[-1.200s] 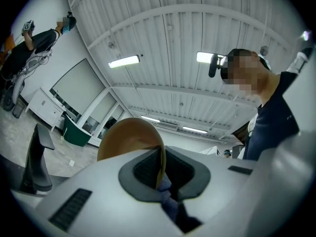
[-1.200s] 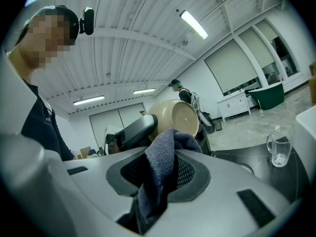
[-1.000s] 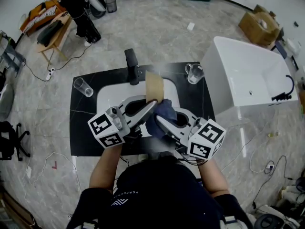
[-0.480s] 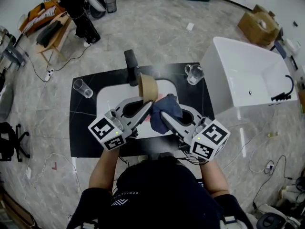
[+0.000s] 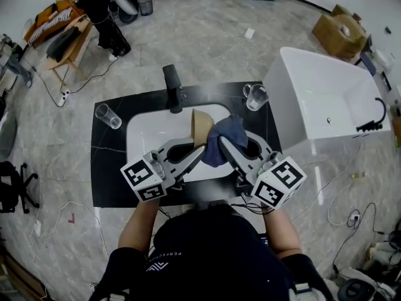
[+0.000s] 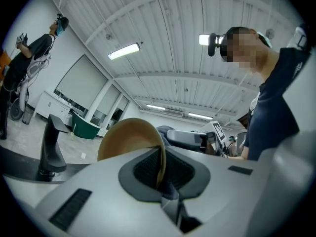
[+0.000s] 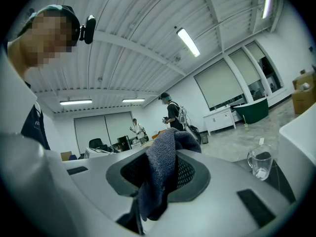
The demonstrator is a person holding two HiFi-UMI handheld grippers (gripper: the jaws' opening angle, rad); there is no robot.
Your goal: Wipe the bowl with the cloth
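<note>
- Bowl (image 5: 201,125): tan, tipped on edge above sink (image 5: 145,130). Rim pinched in L gripper (image 5: 198,152), jaws shut tight on it.
- Cloth (image 5: 225,138): dark blue, bunched, clamped in R gripper (image 5: 220,145). Drapes over the jaw tips and lies against the bowl's right side.
- Both grippers angle inward, tips just beside each other over the basin.
- Sink is white, set in black counter (image 5: 109,174).
- Faucet (image 5: 173,88): black, at sink's back edge.
- Glass (image 5: 108,115) on counter, back-left; 2nd glass (image 5: 255,96) back-right.
- White tub (image 5: 326,99) just right of counter.
- Far back-left: person (image 5: 103,14) standing by a bench (image 5: 66,42) w/ orange stuff on it.
</note>
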